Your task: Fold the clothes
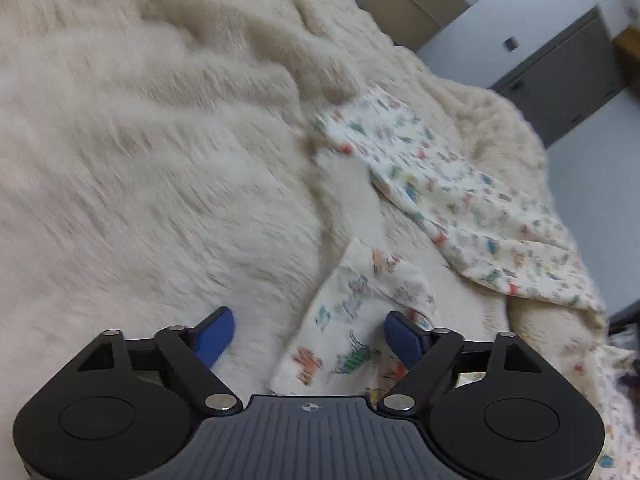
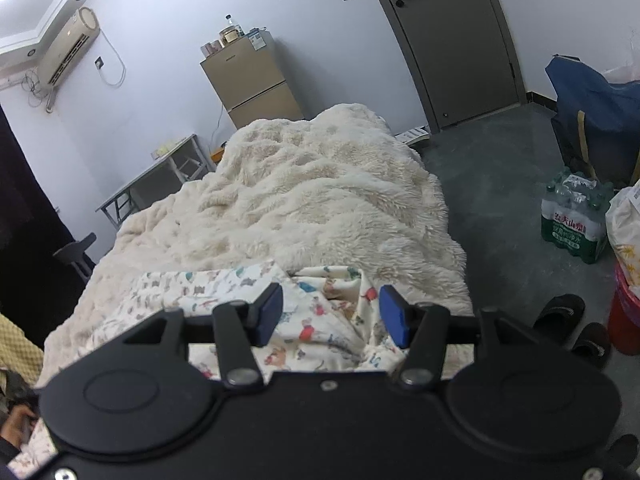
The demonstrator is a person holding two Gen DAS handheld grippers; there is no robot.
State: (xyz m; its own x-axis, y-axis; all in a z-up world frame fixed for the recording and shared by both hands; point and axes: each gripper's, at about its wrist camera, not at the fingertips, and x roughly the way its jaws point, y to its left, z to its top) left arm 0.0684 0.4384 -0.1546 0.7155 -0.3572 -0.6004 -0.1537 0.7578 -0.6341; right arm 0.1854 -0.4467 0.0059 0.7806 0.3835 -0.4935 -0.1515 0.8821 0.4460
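So your printed garment lies rumpled and spread on the fluffy blanket, no neat fold showing; both grippers' fingers stand apart, empty.

My black grippers' blue pads hover over a cream garment printed with multicoloured animals, on an off-white fleece blanket.

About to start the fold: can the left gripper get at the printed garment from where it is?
Probably yes: the left gripper is open, a fold of the printed garment lies between its fingers, nothing covering it.
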